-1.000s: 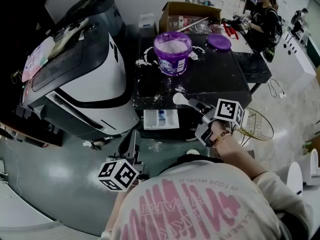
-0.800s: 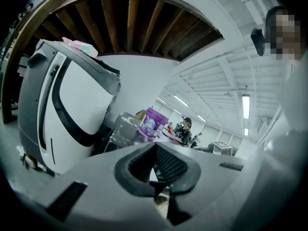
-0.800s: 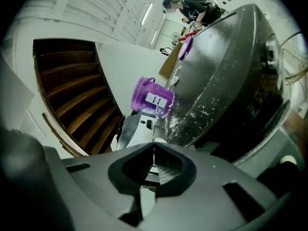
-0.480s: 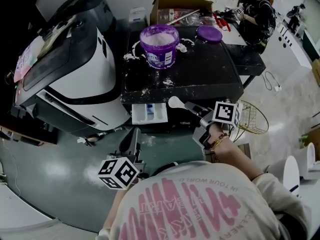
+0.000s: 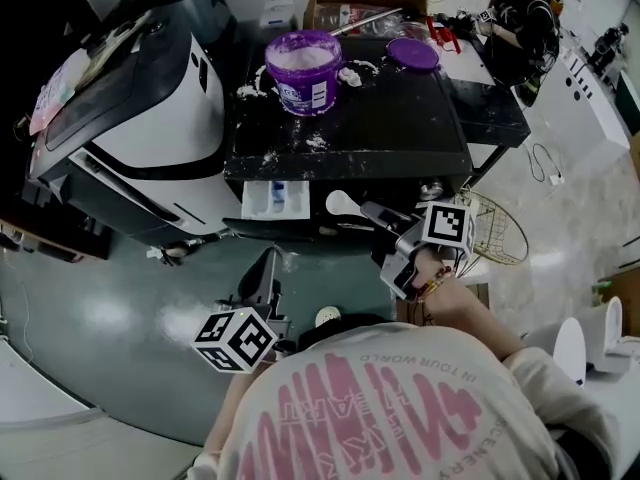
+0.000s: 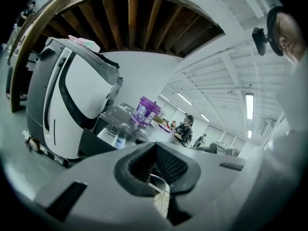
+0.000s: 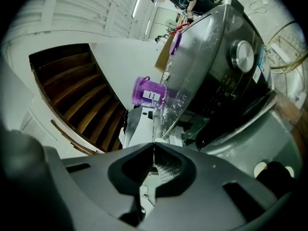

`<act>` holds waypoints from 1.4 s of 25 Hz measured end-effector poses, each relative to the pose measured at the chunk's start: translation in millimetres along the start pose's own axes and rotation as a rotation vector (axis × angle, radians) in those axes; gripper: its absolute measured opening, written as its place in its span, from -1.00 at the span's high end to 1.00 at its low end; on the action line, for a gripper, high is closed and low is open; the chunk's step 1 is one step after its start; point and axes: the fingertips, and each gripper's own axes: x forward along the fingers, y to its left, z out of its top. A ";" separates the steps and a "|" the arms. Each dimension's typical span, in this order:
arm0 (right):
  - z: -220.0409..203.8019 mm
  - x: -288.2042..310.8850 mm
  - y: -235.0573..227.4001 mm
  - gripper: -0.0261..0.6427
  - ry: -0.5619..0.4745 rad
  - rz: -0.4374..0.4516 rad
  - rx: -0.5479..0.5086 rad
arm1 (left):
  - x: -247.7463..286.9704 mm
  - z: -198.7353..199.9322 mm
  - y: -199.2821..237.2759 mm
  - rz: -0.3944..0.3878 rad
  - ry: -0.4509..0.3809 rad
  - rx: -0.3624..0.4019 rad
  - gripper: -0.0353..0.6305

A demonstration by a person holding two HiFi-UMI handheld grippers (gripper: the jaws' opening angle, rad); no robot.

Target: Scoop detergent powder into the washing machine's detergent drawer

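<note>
Head view: right gripper [image 5: 374,212], jaws pinching a white scoop [image 5: 340,203], just right of the open detergent drawer [image 5: 277,198]. Left gripper [image 5: 265,266] is pressed together, empty. Purple tub [image 5: 302,58] and lid [image 5: 412,54] sit on the powder-strewn machine top [image 5: 400,128].

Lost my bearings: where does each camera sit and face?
Head view: on the head, steeply down on the washing machine; shirt, left gripper, right gripper with scoop show.
Left gripper view: on that gripper, facing up at the purple tub; shut jaws show.
Right gripper view: on that gripper, rolled sideways, facing the machine's front; shut jaws show.
All share the tub.
</note>
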 end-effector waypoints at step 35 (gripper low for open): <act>-54.2 35.0 19.5 0.93 0.144 0.054 -0.044 | -70.6 0.4 31.6 0.182 -0.105 -0.014 0.89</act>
